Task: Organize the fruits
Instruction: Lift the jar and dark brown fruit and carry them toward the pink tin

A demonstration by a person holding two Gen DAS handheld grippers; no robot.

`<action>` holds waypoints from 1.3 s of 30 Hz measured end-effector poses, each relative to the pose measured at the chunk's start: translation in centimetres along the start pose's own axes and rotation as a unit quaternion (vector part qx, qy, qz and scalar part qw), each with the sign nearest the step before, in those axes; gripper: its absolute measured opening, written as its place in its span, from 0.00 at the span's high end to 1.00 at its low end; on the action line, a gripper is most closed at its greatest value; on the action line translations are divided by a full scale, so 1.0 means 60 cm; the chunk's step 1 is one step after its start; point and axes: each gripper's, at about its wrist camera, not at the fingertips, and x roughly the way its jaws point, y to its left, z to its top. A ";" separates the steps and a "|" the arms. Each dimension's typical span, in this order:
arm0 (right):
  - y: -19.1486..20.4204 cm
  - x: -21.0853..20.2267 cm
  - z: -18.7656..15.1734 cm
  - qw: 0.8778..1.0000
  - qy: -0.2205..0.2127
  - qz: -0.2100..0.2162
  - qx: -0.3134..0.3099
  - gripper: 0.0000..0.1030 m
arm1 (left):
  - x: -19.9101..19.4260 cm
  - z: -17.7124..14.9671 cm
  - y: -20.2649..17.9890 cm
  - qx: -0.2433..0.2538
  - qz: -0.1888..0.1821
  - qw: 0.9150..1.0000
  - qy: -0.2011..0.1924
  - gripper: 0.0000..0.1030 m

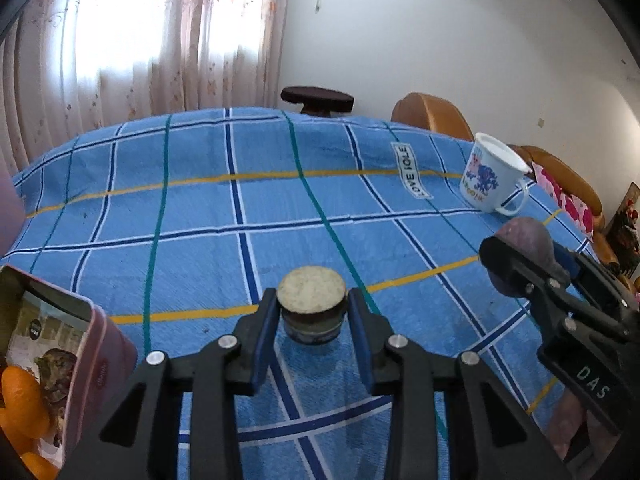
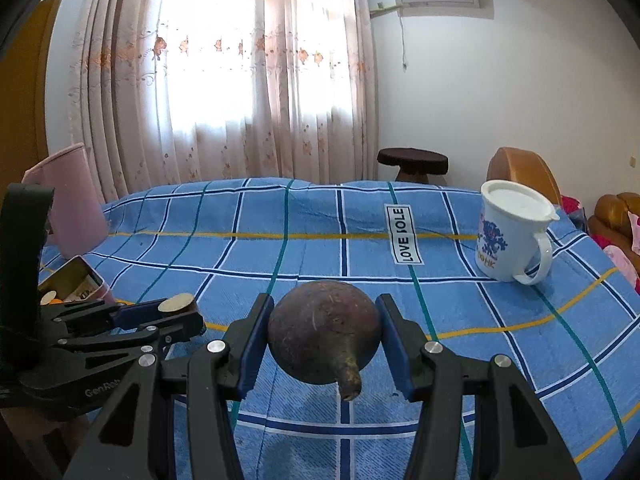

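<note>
Between the two blue pads of my left claw (image 1: 313, 312) sat a small dark jar (image 1: 312, 308) with a pale round lid. The pads pressed on both sides of it, so this claw was clenched on the jar. I could not tell whether the jar stood on the blue checked tablecloth (image 1: 200, 220) or hung just above it.

My right claw (image 2: 324, 336) was clenched too. It grasped a round dark purple-brown fruit (image 2: 324, 330), and the short stem of the fruit pointed down and toward the camera. In the left wrist view this right claw showed at the right edge, with the fruit at its tips above the cloth.

To the left of my left claw, at the edge of the picture, stood an open pink tin box (image 1: 80, 344), and an orange fruit (image 1: 24, 400) lay inside it. The right wrist view showed the same box beyond the left claw, on the cloth.

Farther away, on the right side of the cloth, a white mug (image 2: 510, 232) with a blue drawing stood upright with a white lid on it. Near it a label on the cloth carried the word LOVE. Behind the table I saw a dark stool (image 2: 412, 162), brown leather seats (image 1: 432, 114) and a pale flowered curtain (image 2: 224, 72) before a bright window.
</note>
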 end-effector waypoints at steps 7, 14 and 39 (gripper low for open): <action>0.005 -0.014 -0.001 1.000 -0.023 -0.002 -0.008 0.48 | -0.018 -0.004 0.003 -0.005 -0.002 1.000 -0.026 0.65; 0.009 -0.026 -0.003 0.999 -0.042 -0.001 -0.014 0.48 | -0.035 -0.010 0.000 -0.003 0.002 0.999 -0.046 0.65; 0.026 -0.068 -0.018 0.995 -0.090 0.015 -0.029 0.48 | -0.089 -0.030 -0.027 0.035 0.039 0.991 -0.120 0.65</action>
